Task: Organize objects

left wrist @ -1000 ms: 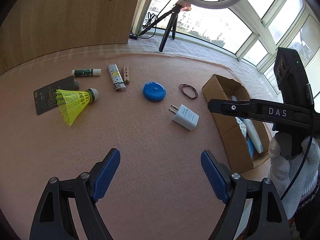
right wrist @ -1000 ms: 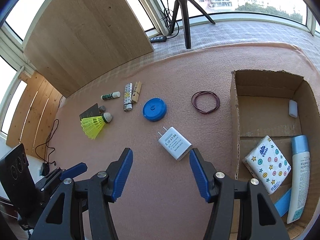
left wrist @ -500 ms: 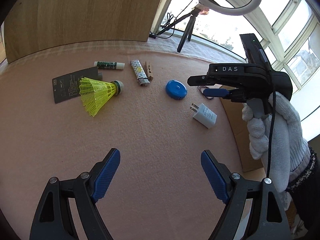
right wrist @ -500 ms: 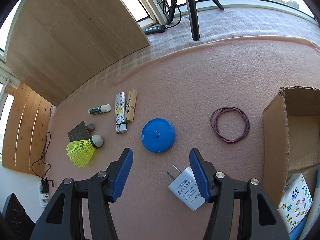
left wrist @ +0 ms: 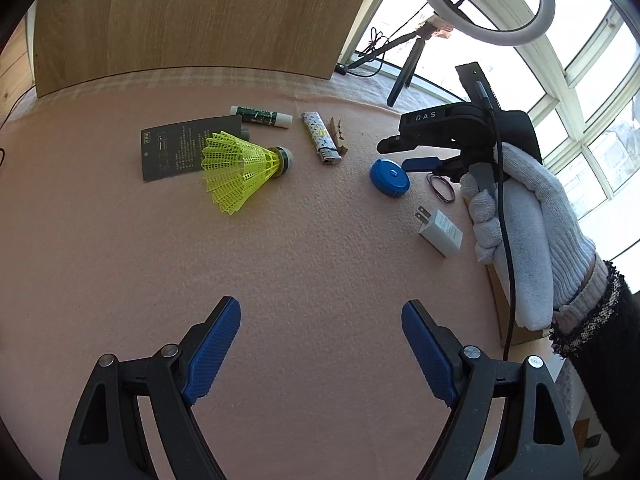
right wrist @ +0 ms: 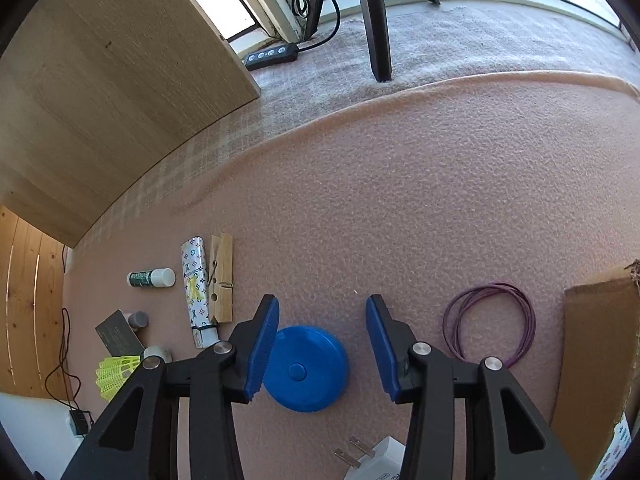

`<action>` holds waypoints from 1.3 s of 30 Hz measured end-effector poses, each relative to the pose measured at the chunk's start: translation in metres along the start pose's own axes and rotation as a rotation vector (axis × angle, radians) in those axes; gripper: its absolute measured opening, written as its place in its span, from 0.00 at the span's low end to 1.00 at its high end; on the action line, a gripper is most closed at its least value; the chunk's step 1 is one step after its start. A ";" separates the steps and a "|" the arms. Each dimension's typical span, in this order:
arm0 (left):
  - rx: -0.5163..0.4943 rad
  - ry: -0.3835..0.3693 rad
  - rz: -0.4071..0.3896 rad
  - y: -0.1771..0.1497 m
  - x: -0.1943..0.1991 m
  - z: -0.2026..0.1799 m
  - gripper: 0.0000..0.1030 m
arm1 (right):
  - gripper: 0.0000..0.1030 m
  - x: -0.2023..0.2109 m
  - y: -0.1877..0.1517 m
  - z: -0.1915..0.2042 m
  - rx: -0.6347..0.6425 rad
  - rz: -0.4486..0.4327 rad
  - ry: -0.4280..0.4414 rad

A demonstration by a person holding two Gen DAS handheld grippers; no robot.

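The right tongs (right wrist: 322, 346) have just been narrowing astride the blue disc (right wrist: 306, 368), not yet gripping; beside it lies the rubber band (right wrist: 490, 322). Its smooth rim may slip sideways. The left tongs (left wrist: 320, 344) gape wide, empty.

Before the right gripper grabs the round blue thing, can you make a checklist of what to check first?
1. Blue tape measure sits between the right gripper fingers: ok, though nearer the left one.
2. Fingers pressing on it: not ok; they have just been closing but a gap still shows on the right side.
3. Purple rubber bands outside the fingers: ok.
4. White charger clear of the grab: ok, it lies apart.
5. Left gripper out of the way: ok, open over bare mat.
6. Room in the cardboard box: cannot tell.
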State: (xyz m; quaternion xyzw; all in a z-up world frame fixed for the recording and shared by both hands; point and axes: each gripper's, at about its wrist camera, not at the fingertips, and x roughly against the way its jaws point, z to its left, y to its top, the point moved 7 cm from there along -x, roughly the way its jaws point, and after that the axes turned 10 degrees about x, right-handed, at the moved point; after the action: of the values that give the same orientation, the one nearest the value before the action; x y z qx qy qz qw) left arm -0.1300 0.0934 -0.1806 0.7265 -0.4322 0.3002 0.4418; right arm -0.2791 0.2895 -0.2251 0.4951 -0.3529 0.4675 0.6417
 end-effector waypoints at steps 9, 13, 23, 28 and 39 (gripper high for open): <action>0.008 -0.009 0.000 0.000 0.000 0.003 0.83 | 0.27 -0.002 -0.018 0.018 0.067 0.051 -0.054; 0.010 -0.015 -0.002 -0.002 0.001 0.002 0.83 | 0.27 0.000 -0.033 0.026 0.048 0.073 -0.008; 0.035 -0.005 -0.007 -0.005 0.004 0.014 0.83 | 0.27 0.007 -0.097 0.076 0.140 0.139 0.112; 0.032 0.010 -0.009 -0.012 0.010 0.022 0.83 | 0.27 0.012 -0.131 0.104 0.204 0.172 0.166; -0.044 0.083 -0.008 -0.033 0.022 0.031 0.83 | 0.27 0.022 -0.151 0.134 0.258 0.205 0.305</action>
State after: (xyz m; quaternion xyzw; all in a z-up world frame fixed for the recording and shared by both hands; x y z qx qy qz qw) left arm -0.0886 0.0653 -0.1885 0.7053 -0.4172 0.3188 0.4763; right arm -0.1270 0.1550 -0.2166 0.4582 -0.2377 0.6409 0.5682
